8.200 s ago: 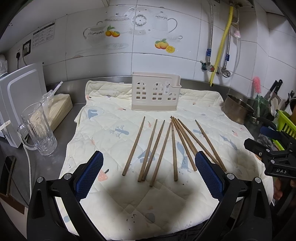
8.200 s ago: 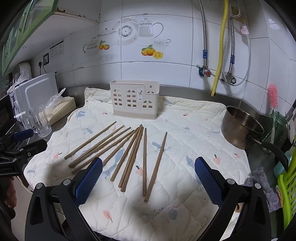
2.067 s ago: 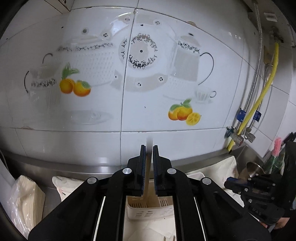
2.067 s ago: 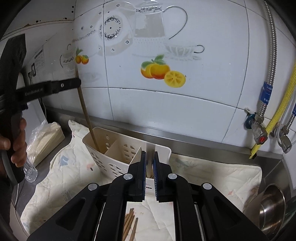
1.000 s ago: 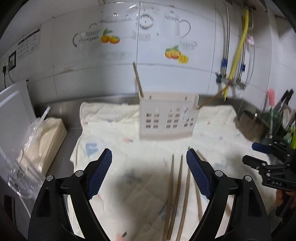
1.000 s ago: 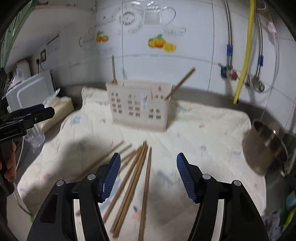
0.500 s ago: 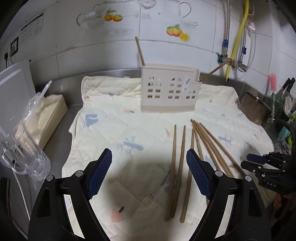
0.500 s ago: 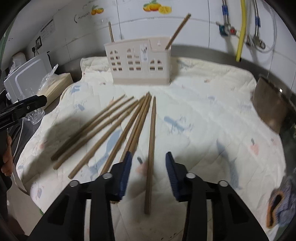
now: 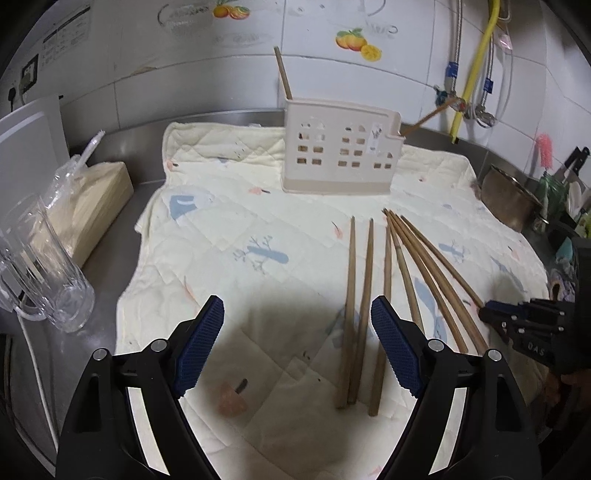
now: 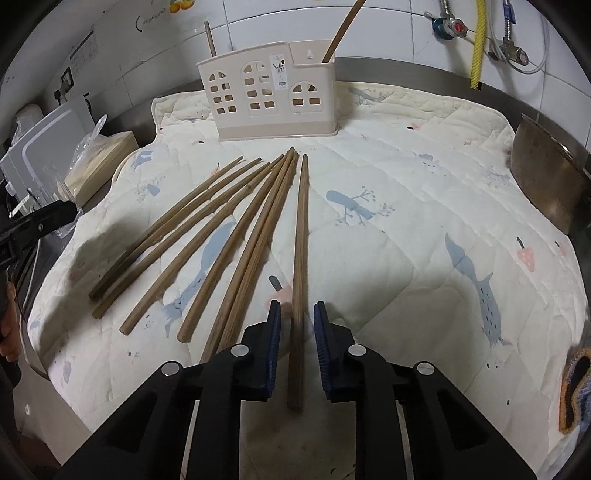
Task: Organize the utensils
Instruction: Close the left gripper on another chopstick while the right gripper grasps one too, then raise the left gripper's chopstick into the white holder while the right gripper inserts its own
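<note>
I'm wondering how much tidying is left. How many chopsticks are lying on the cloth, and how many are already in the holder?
Chopsticks lying on the cloth: 7
Chopsticks standing in the holder: 2
Total: 9 chopsticks

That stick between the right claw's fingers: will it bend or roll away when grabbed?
The chopstick looks like stiff wood, so it probably won't bend. It's thin and round, so it might roll, though the quilted cloth should slow it. Gripped near one end, it may droop.

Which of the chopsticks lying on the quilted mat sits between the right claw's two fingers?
The rightmost chopstick, lying apart from the fanned group. The right claw straddles its near end, jaws not yet closed.
</note>
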A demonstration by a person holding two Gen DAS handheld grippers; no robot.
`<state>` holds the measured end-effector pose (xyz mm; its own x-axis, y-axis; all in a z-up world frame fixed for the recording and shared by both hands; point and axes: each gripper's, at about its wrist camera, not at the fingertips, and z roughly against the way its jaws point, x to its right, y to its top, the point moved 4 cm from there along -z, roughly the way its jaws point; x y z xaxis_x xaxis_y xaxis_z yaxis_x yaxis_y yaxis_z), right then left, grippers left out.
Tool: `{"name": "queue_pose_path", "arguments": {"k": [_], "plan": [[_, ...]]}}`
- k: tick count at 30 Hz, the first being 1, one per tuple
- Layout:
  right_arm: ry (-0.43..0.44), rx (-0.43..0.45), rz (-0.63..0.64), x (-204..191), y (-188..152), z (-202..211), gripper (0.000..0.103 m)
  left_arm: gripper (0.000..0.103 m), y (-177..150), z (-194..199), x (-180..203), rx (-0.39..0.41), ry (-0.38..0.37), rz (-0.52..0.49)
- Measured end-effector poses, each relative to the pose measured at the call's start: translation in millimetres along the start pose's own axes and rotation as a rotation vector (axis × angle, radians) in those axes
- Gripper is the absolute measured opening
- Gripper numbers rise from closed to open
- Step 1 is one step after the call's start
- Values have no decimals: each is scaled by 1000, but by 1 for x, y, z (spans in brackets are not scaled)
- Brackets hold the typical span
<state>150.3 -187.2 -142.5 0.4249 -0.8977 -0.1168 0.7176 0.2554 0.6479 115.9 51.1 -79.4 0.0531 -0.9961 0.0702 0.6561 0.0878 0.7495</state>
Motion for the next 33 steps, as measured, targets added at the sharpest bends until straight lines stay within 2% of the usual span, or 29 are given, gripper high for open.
{"name": "queue_pose_path", "arguments": {"k": [5,9,14,17,33], "plan": [[-18,4,14,1,-2,2,7,65,-13,-9,9,-44,-42,-17],[-24,15,12,3,-1,5,7,54,-19,-15,16,-67,-71,-33],[-32,47,10,6,4,16,7,31,-21,-30,23,-103,-108,-36],[-35,72,11,7,9,24,7,24,-21,-40,26,-123,-115,-42],[-28,165,26,5,28,54,7,14,-24,-60,27,-177,-139,-27]]}}
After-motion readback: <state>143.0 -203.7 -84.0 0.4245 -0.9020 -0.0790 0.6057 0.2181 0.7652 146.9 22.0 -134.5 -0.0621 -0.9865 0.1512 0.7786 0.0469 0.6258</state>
